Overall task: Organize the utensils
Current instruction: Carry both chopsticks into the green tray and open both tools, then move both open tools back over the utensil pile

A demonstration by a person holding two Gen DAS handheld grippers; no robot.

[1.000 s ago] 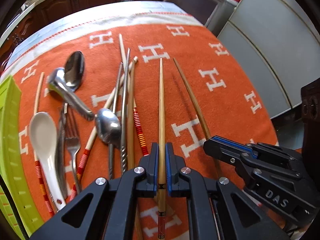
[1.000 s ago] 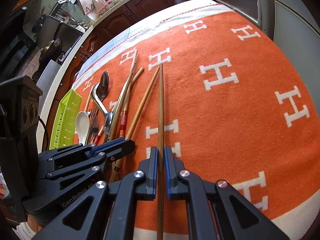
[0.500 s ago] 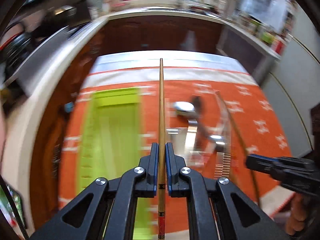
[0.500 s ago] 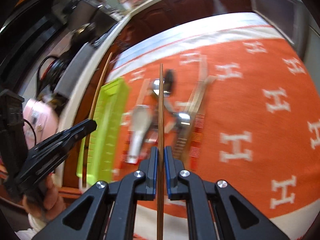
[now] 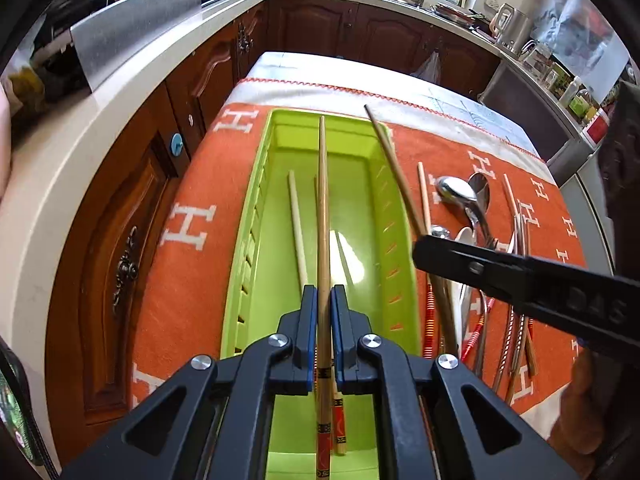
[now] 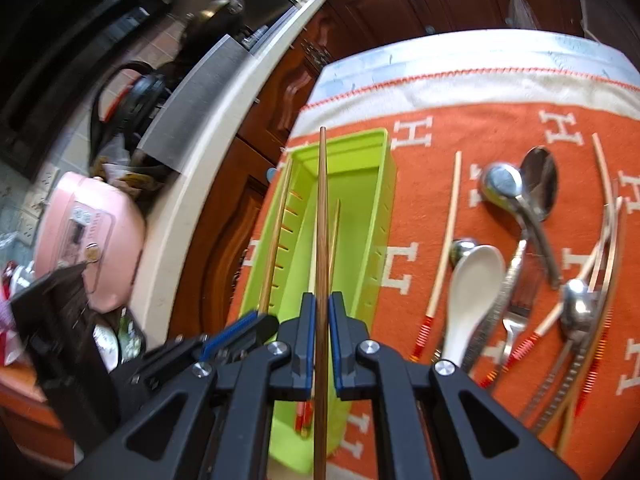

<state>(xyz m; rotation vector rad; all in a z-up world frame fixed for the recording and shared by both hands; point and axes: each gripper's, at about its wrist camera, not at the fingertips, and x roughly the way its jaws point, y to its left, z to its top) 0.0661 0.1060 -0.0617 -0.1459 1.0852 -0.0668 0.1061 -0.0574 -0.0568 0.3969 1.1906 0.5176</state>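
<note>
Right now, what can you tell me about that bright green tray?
The green tray is a long, narrow, lime-coloured bin that looks like plastic, with upright walls pierced by rows of small slots. It sits open on the orange cloth near the table's edge, beside the loose cutlery. Inside lie a few chopsticks, pale wood with red-patterned ends. The left gripper and the right gripper each hold one more chopstick above it; neither appears to touch the tray.

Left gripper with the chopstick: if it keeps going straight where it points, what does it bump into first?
Probably the green tray. The left gripper, shut on its chopstick, points down into it, so the stick's tip should meet the tray first. Depth is unclear.
</note>
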